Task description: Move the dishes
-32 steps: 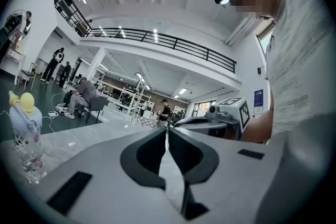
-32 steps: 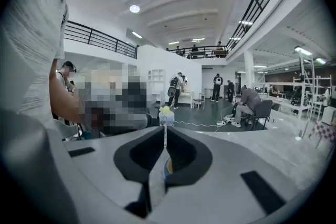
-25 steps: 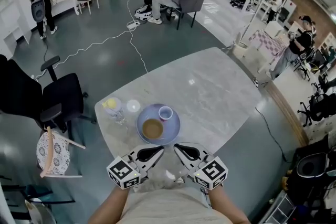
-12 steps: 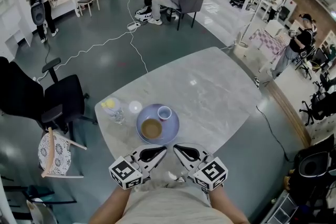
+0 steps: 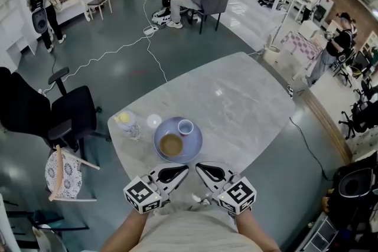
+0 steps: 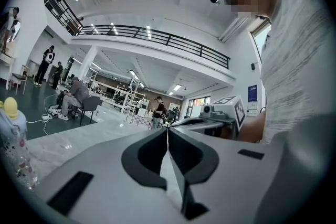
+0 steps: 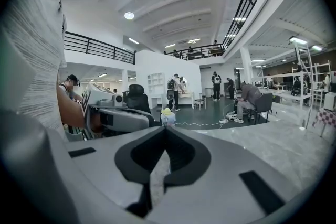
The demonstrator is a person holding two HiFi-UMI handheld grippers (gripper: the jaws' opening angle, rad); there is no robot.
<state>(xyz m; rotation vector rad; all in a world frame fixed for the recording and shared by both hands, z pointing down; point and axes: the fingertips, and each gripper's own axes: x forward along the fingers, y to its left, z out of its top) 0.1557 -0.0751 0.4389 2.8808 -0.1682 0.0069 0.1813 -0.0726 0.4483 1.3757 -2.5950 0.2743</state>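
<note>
Blue plate (image 5: 191,149) carrying brown bowl (image 5: 171,144) and small cup (image 5: 185,127) sits on table (image 5: 236,103), just ahead of both tools. My left gripper (image 5: 183,169) and right gripper (image 5: 199,167) have jaws pressed together, holding nothing, low at the near edge, tips angled inward. This fits dishes awaiting pickup or freshly set down; I can't judge which.
</note>
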